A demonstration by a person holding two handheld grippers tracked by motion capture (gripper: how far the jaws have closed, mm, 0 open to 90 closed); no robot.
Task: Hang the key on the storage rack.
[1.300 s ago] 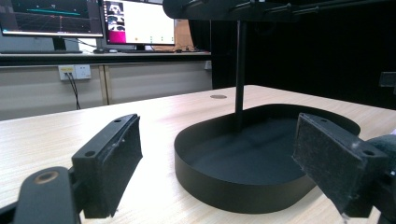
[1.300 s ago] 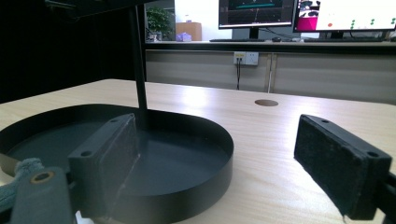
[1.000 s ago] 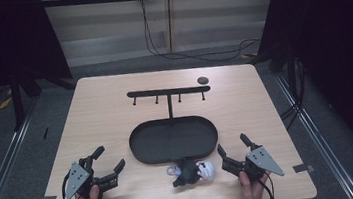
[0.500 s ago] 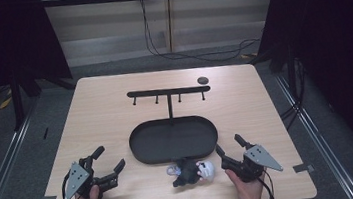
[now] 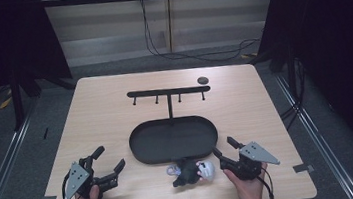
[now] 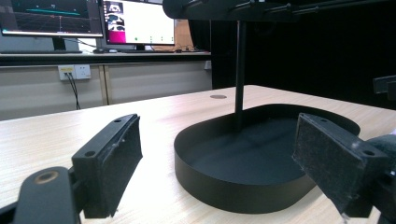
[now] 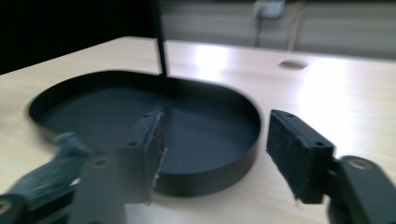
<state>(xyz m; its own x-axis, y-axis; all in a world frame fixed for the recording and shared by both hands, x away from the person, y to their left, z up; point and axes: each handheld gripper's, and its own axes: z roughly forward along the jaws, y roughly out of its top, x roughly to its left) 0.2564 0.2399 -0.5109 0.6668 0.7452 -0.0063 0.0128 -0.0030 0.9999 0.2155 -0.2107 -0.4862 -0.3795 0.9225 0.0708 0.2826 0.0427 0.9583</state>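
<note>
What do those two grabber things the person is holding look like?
Both are black hand-held tongs. The left tongs and right tongs each carry a grey three-cornered plate on top and trail a black cable back toward the person. Each has two flat, blocky black jaws with rough dark pads and small round screw holes. No sleeves show on the forearms.

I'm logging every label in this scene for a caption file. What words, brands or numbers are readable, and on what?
No text can be read.
Two monitors behind the table: coloured screen content, too small and blurred to read.
Wall socket: no legible marking.
Small keychain charm near the black tray: too small to tell.
</note>
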